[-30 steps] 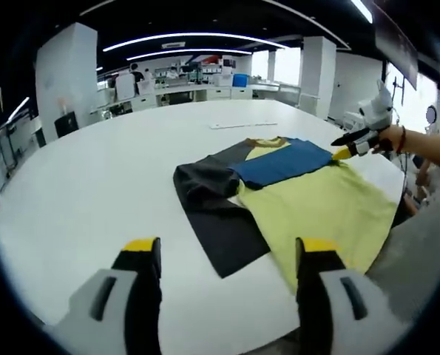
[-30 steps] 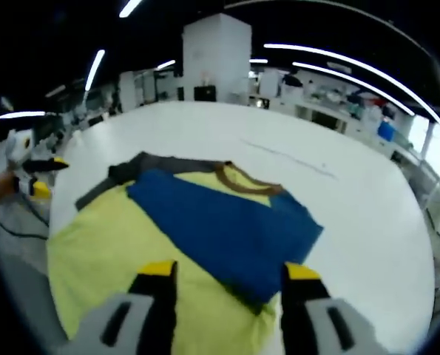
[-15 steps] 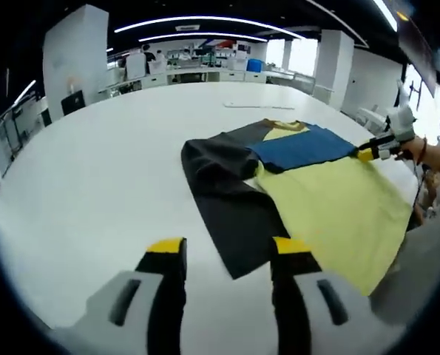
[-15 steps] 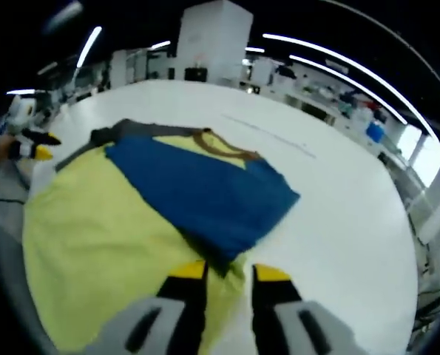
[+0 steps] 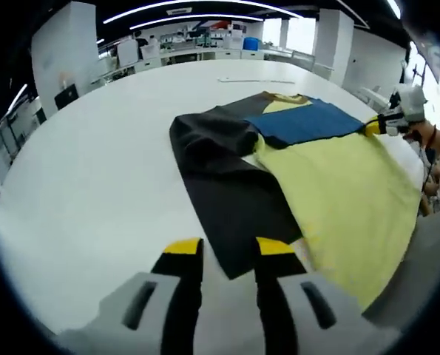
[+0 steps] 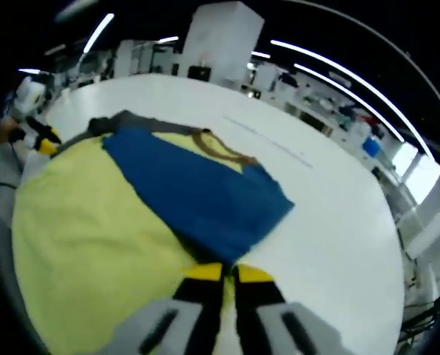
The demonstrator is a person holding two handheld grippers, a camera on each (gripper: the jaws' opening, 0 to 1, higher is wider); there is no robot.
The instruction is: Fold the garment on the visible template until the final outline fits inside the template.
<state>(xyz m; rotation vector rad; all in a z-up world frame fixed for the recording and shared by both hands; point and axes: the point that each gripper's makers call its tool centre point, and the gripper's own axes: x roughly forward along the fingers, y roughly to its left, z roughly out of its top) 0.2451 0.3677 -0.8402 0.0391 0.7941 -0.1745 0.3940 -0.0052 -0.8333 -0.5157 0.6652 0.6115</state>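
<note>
Both tongs have narrowed since a second ago. Left tongs (image 5: 228, 251) straddle the shirt's (image 5: 330, 185) dark edge; right tongs (image 6: 228, 274) pinch its hem. Shirt lies flat on the table (image 5: 94, 170), collar away.

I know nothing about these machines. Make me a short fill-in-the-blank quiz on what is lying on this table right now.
1. The garment lies on a round ____ table.
2. Its sleeve folded across the chest is ____.
3. The left gripper reaches toward the garment's ____ side panel.
4. The right gripper has its jaws nearly ____.

Missing words: white; blue; black; closed
</note>
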